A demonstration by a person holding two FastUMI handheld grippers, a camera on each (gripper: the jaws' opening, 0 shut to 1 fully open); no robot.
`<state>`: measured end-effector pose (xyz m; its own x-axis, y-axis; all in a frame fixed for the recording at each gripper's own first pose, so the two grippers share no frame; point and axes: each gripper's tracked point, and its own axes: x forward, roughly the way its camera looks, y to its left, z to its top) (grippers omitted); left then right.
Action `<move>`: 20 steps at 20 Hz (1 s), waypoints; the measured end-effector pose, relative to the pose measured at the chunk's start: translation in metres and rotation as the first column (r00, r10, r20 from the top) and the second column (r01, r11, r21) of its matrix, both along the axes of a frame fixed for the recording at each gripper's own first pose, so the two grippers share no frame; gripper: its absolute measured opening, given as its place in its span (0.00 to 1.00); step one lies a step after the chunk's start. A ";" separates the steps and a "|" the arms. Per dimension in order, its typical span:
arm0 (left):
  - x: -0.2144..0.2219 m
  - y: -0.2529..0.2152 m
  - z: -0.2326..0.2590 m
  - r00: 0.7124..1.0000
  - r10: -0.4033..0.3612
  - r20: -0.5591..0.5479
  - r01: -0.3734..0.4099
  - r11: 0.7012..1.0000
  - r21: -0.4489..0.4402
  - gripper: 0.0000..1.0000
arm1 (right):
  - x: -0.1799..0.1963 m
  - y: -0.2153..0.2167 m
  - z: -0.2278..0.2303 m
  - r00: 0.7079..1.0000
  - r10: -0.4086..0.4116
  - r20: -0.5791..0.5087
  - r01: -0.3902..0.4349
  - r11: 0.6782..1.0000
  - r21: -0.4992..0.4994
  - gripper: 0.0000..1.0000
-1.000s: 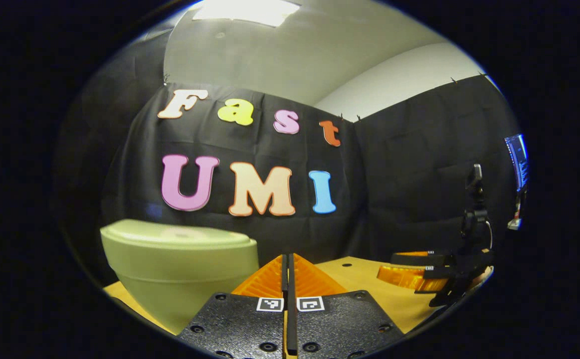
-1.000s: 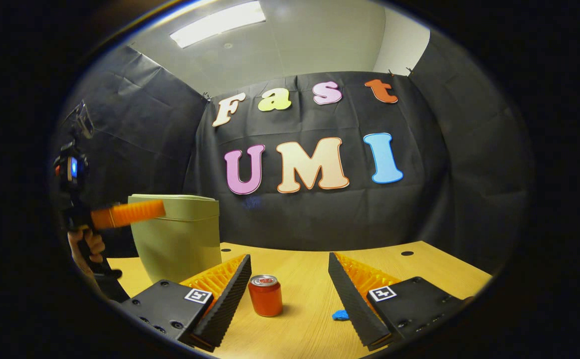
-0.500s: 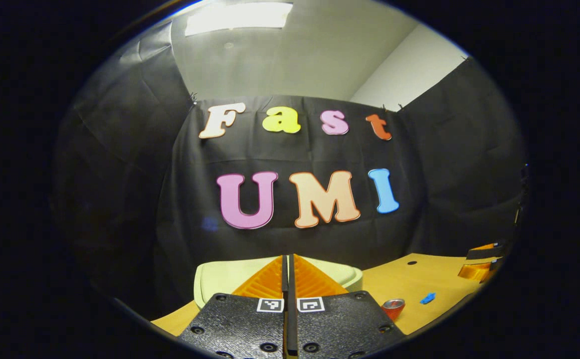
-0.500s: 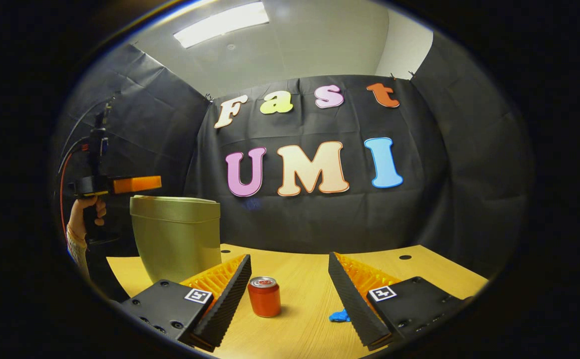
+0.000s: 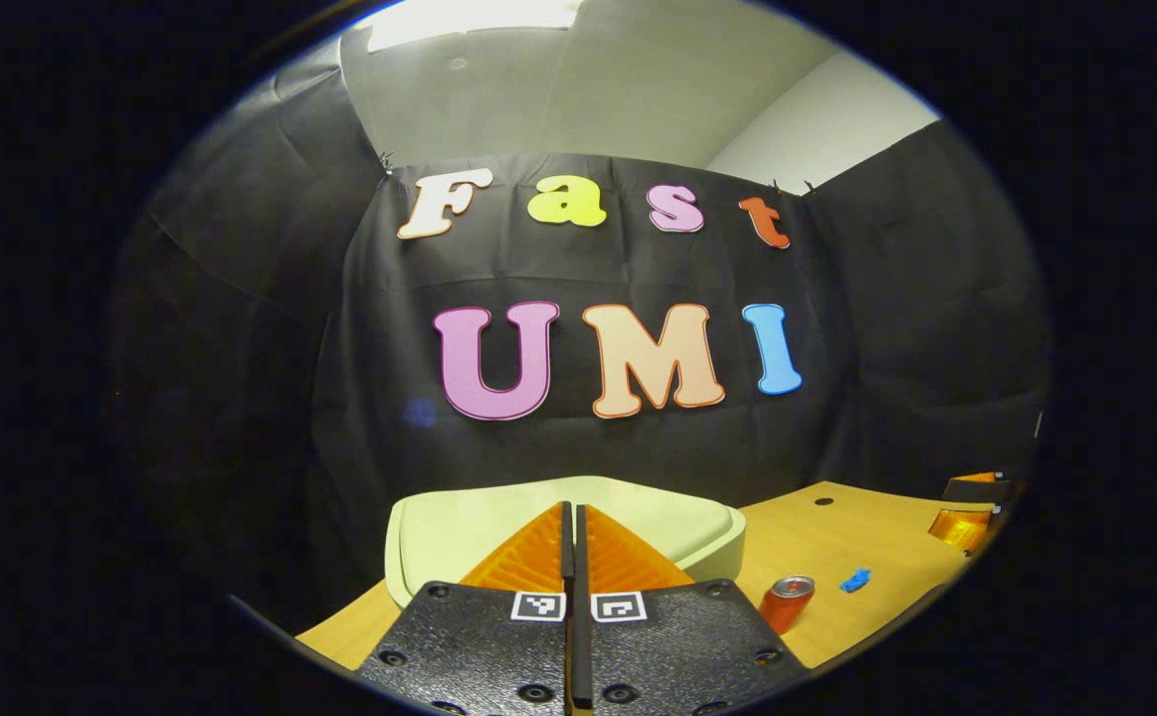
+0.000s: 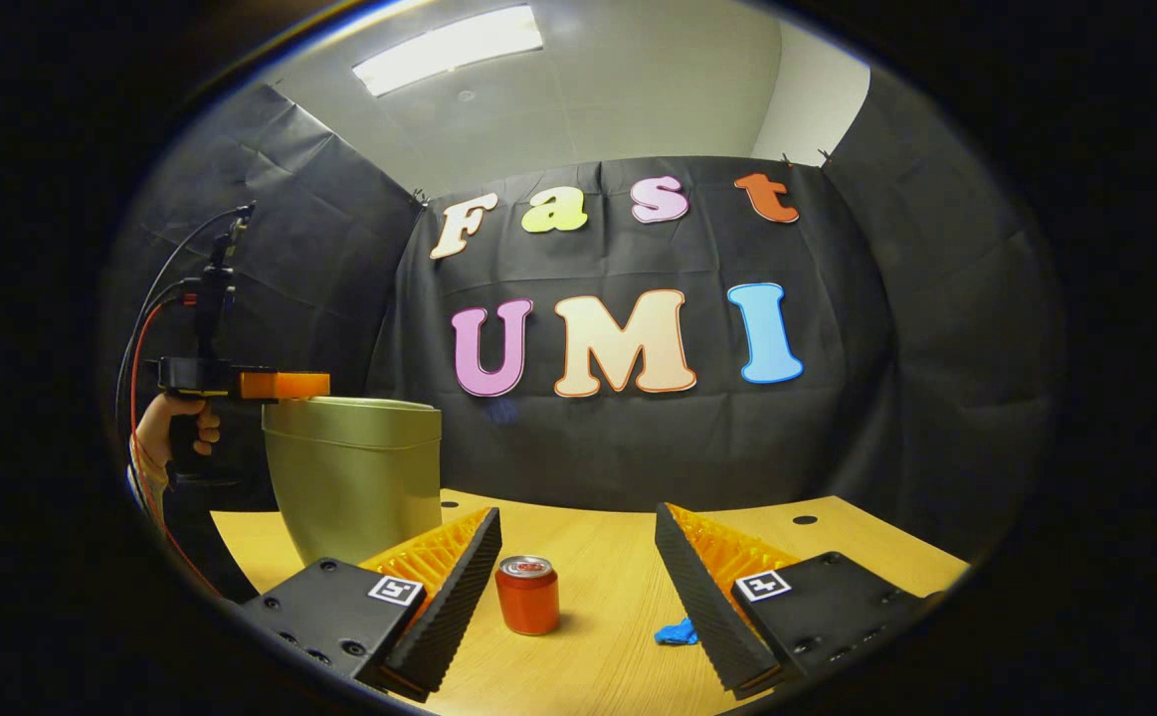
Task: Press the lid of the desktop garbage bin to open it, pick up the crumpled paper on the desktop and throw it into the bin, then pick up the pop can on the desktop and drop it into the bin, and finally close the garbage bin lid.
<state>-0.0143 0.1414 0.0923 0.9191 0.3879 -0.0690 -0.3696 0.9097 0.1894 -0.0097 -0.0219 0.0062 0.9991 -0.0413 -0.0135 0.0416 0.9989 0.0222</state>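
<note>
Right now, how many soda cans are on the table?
1. The pop can stands upright on the table, between the right hand-held gripper's open fingers, right of the bin. More could be hidden behind the bin.

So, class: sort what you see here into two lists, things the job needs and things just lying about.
For the job: bin, its lid, can, blue crumpled paper, left claw, right claw.
Lying about: table, cloth wall, ceiling light.

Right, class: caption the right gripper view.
Open right hand-held gripper faces a pop can beside the lidded bin.
</note>
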 end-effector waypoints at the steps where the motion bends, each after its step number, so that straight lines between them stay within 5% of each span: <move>1: 0.000 -0.001 -0.001 1.000 -0.012 -0.020 0.012 1.000 -0.006 0.00 | 0.000 0.003 -0.002 1.000 0.004 -0.005 -0.004 1.000 -0.003 0.98; 6: 0.000 -0.001 -0.003 0.997 -0.031 -0.076 0.028 0.999 -0.036 0.00 | -0.001 0.014 -0.001 0.999 0.030 -0.012 -0.030 0.999 -0.015 0.98; 9: -0.001 0.000 0.007 0.999 -0.030 -0.017 0.029 0.999 -0.034 0.00 | -0.005 0.011 0.007 1.000 0.022 0.009 -0.022 0.999 -0.025 0.97; 20: 0.011 -0.017 0.076 0.995 -0.026 0.100 0.010 0.987 0.159 0.00 | -0.002 0.009 -0.002 1.000 0.008 -0.011 -0.008 1.000 -0.007 0.98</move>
<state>-0.0038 0.1247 0.1685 0.9250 0.3702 0.0852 -0.3784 0.8779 0.2936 -0.0112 -0.0133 0.0043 0.9991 -0.0336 -0.0239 0.0339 0.9993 0.0149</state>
